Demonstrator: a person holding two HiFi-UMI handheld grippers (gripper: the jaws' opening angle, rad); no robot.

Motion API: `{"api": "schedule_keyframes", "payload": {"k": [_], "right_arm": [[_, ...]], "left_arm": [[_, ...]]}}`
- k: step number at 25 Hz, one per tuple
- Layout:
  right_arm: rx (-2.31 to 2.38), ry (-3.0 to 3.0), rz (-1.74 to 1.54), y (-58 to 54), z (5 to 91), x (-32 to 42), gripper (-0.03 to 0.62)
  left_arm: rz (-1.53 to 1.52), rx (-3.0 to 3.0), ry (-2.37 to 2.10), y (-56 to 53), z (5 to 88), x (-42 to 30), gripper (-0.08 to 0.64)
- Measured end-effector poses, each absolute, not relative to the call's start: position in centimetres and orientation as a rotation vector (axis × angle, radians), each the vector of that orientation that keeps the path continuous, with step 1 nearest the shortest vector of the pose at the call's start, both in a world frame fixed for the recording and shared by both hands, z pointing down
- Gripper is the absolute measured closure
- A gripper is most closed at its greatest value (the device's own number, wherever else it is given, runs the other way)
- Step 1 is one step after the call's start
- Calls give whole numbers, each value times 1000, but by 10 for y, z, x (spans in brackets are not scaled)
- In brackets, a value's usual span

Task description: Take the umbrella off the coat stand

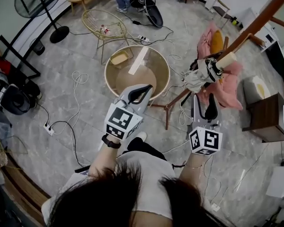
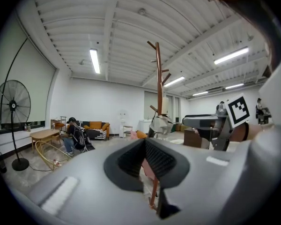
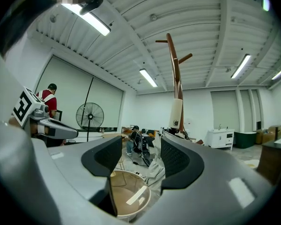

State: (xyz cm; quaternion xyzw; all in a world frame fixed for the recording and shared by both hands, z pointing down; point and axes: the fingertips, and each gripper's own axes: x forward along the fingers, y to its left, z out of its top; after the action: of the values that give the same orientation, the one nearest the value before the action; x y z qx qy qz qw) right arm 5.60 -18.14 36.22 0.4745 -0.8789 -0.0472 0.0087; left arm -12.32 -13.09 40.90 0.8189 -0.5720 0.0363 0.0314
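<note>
Near the umbrella (image 1: 203, 74), right gripper (image 3: 141, 148) spread wide, holding nothing

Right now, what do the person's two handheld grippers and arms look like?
Both the left tongs and right tongs have light grey moulded bodies with black ribbed pads. Each carries a white cube printed with black square markers. A black wristband circles the left wrist, and the person wears a white top.
</note>
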Motion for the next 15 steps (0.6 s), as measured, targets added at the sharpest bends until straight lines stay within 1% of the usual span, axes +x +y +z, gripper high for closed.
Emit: {"api": "schedule_keyframes", "payload": {"k": [7, 15], "right_arm": [[1613, -2675, -156, -233, 351, 70, 359], [1705, -2617, -175, -267, 351, 85, 359]], "left_arm": [[108, 2629, -1630, -205, 397, -106, 502], [102, 2723, -1510, -256, 396, -81, 502]]}}
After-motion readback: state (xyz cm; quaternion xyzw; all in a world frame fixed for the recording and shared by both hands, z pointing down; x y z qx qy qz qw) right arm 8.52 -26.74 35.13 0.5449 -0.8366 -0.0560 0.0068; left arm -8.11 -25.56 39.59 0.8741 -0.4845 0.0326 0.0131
